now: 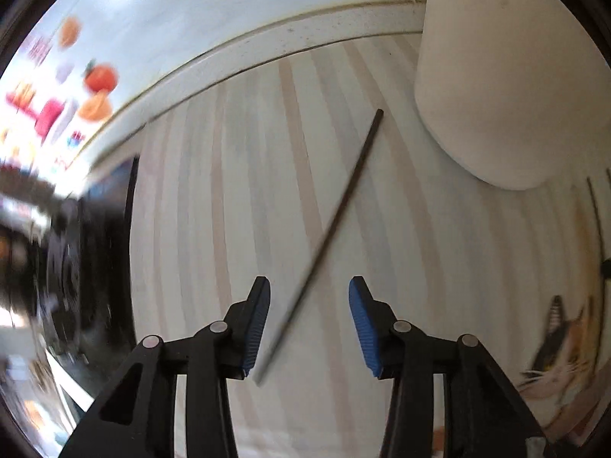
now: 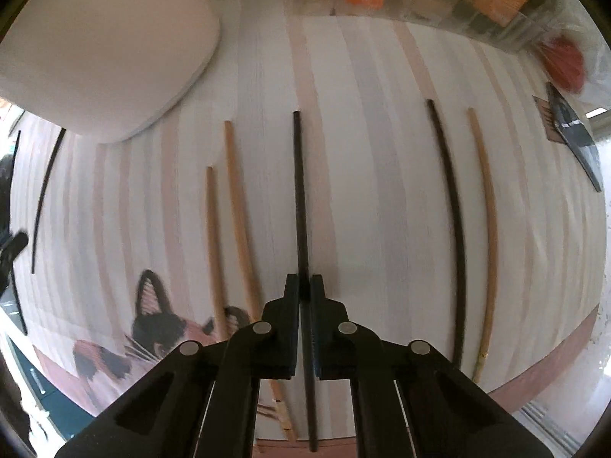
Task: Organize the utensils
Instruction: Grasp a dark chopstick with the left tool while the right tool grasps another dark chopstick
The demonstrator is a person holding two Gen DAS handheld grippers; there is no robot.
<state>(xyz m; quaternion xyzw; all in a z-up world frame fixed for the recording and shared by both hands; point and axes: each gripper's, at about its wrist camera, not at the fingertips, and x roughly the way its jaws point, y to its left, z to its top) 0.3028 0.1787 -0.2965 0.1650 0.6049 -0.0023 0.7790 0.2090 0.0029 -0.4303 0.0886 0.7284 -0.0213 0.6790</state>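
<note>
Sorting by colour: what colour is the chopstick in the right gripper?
Black chopstick; right wrist view.

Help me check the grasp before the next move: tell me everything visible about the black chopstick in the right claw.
The black chopstick is a thin, straight, matte dark stick, seemingly plastic or lacquered wood. The right claw is shut on it partway along; it runs forward from the pads and back beneath the claw. It lies roughly parallel to the other sticks, over the striped tablecloth; whether it touches the cloth cannot be told. No other chopstick touches it.
</note>
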